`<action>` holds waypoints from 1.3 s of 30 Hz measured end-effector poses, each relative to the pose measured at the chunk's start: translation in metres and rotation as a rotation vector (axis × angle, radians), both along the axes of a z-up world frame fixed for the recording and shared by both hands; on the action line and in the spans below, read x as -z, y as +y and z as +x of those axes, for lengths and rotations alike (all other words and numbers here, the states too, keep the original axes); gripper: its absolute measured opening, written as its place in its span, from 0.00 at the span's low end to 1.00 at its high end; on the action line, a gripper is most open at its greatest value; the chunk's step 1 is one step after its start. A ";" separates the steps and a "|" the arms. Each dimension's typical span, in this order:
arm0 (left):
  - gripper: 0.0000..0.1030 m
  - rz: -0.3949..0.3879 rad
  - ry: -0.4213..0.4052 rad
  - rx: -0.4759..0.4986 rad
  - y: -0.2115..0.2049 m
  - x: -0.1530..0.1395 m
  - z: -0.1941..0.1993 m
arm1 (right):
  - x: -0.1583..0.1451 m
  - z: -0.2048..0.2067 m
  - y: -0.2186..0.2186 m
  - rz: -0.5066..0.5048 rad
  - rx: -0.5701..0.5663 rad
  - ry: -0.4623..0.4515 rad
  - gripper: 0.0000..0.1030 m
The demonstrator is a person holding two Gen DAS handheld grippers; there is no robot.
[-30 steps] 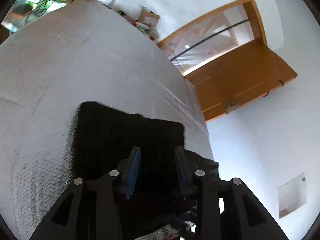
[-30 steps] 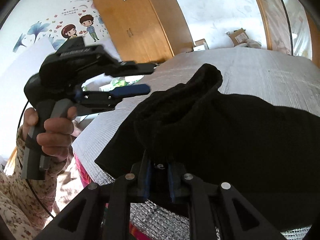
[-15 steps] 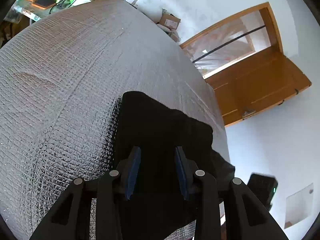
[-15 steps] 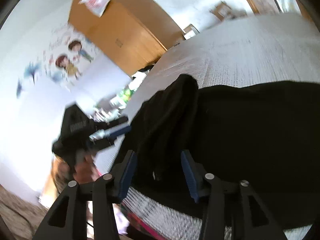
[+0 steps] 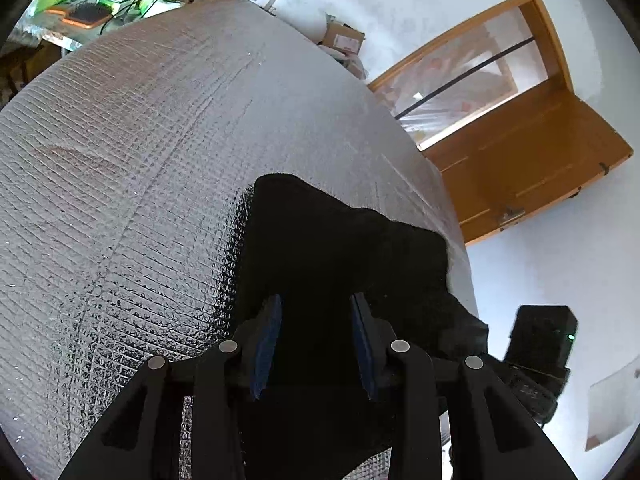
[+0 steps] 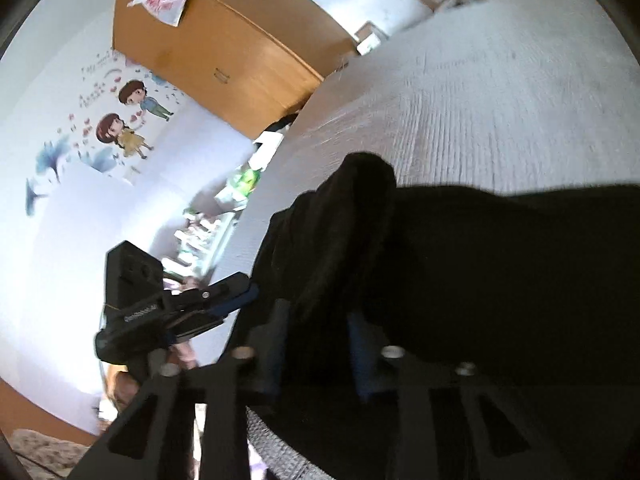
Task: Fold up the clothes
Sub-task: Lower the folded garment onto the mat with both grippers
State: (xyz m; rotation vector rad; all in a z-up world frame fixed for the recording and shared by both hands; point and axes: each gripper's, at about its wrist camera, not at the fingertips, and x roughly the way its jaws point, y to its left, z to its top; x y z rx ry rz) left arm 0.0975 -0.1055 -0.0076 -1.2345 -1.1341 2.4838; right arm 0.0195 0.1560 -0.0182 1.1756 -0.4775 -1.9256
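My right gripper [image 6: 316,344], spread wide half a second ago, has just closed again, pinching the garment [image 6: 500,264]; my left gripper [image 5: 316,340] hovers over it, fingers released.

Black garment [image 5: 340,248], silver quilted table cover [image 5: 140,160], blue-padded black hand-held gripper [image 5: 316,312]

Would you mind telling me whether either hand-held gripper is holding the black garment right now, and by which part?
The left hand-held gripper holds nothing; it is open over the black garment. The right hand-held gripper, just closing, straddles a raised fold by the near edge; a grip cannot be told.
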 end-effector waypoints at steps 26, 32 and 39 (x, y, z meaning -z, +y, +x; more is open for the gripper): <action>0.37 -0.094 -0.019 0.017 0.022 0.003 -0.026 | 0.000 0.028 0.032 0.263 0.149 0.164 0.29; 0.37 -0.101 -0.021 0.011 0.026 0.005 -0.032 | -0.034 0.021 0.022 0.241 0.181 0.310 0.30; 0.37 -0.102 -0.020 0.018 0.016 0.007 -0.021 | -0.028 -0.007 -0.039 0.387 0.087 0.386 0.27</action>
